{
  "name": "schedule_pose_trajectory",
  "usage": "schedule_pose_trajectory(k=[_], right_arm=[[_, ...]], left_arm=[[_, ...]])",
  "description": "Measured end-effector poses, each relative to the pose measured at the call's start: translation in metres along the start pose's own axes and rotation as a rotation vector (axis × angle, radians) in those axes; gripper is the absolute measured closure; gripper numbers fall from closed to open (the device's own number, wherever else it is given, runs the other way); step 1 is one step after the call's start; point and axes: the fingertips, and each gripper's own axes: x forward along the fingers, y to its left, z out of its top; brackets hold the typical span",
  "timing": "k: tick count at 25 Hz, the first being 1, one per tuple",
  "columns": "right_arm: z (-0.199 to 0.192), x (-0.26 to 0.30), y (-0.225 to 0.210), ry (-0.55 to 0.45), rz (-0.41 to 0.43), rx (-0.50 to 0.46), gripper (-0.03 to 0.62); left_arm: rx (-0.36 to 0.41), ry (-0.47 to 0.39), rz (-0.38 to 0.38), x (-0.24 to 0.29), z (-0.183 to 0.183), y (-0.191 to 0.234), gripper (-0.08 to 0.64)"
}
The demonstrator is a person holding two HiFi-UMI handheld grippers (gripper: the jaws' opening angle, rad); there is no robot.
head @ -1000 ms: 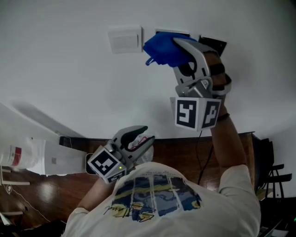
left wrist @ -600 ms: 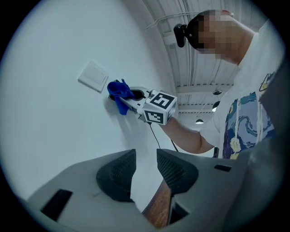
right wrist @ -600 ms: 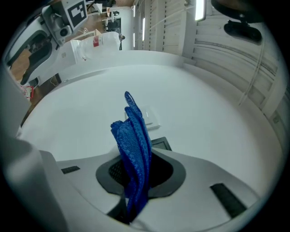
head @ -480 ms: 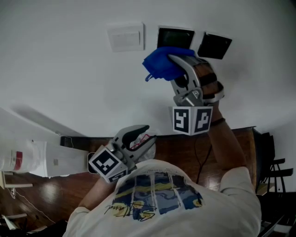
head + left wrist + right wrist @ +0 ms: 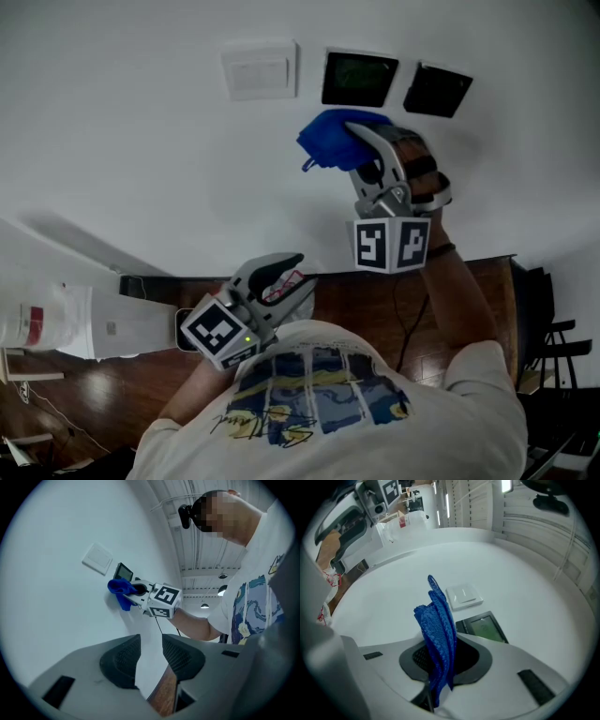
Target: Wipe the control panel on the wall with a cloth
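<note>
While right gripper (image 5: 364, 141) clamps one blue cloth (image 5: 328, 141) just below two dark panels (image 5: 359, 79) beside one white switch (image 5: 260, 71), left gripper (image 5: 286, 274) jaws sit slightly apart, empty.

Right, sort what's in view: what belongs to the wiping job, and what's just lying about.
Job in hand:
blue cloth, clamped in the right gripper
control panel on the wall

Lying about:
white switch plate
left gripper, open and empty
white container with a red label
</note>
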Motion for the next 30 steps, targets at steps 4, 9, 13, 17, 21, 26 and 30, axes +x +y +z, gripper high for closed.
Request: schedule_pose_trajectory(k=[4, 9, 13, 17, 21, 26, 30], right_arm=[[0.021, -0.018, -0.04, -0.041, -0.077, -0.01, 0.504], [0.033, -0.018, -0.09, -0.062, -0.174, -0.035, 0.505], [0.029, -0.006, -0.102, -0.044, -0.191, -0.055, 0.504], [0.023, 0.0, -0.088, -0.031, -0.166, -0.053, 0.505], [0.018, 0.001, -0.07, -0.025, -0.139, -0.042, 0.505], [0.012, 0.002, -0.039, -0.016, -0.087, -0.035, 0.504], [0.006, 0.003, -0.015, -0.008, -0.05, -0.03, 0.503]], left_arm=[[-0.009, 0.004, -0.004, -0.003, -0.001, -0.001, 0.44], [-0.009, -0.003, -0.008, -0.003, 0.001, -0.001, 0.44], [-0.011, 0.002, -0.006, -0.004, 0.001, -0.003, 0.44], [-0.013, -0.001, 0.009, -0.011, 0.001, -0.003, 0.44], [-0.013, 0.005, 0.014, -0.011, -0.001, -0.003, 0.44], [-0.017, 0.008, 0.01, -0.011, -0.004, -0.008, 0.44], [-0.014, 0.002, 0.013, -0.013, -0.003, -0.012, 0.44]])
